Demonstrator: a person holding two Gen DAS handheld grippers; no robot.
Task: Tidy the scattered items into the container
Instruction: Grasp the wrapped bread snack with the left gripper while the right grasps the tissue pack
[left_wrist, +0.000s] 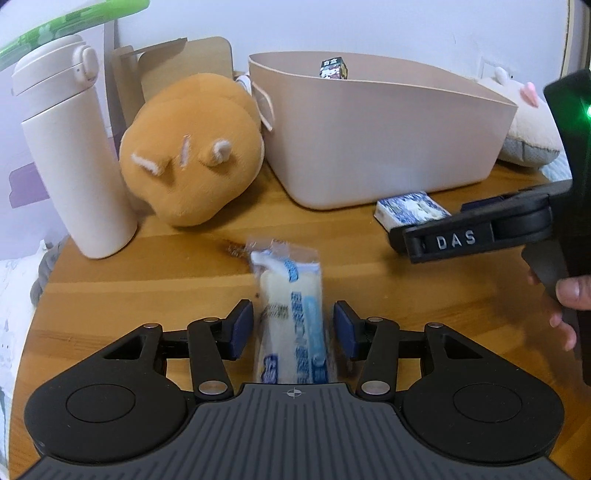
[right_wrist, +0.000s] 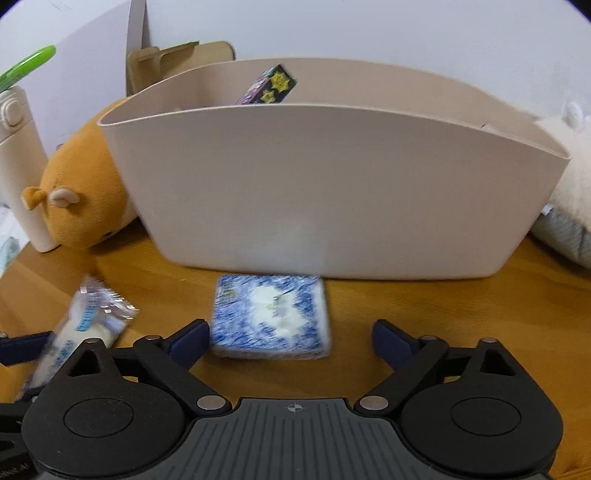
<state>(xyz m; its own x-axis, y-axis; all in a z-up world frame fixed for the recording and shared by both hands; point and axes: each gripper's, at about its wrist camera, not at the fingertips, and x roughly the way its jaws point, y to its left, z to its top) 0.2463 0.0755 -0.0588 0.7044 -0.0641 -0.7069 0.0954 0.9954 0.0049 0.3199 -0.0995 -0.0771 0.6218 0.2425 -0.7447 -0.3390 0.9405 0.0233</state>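
A beige plastic bin (left_wrist: 380, 140) stands at the back of the wooden table, also in the right wrist view (right_wrist: 332, 192), with a small dark printed box (right_wrist: 267, 88) inside. A clear-wrapped white and blue packet (left_wrist: 290, 314) lies between the pads of my open left gripper (left_wrist: 293, 332), not gripped. A blue and white patterned pack (right_wrist: 269, 317) lies in front of the bin, between the pads of my open right gripper (right_wrist: 291, 339), nearer the left pad. The pack also shows in the left wrist view (left_wrist: 410, 210), with the right gripper (left_wrist: 399, 236) beside it.
An orange plush toy (left_wrist: 192, 155) lies left of the bin. A tall cream tumbler (left_wrist: 70, 155) stands at the far left. A white plush (right_wrist: 569, 184) rests right of the bin. Cardboard pieces (left_wrist: 177, 66) lean on the wall behind. The table's rounded edge (left_wrist: 40, 295) is at the left.
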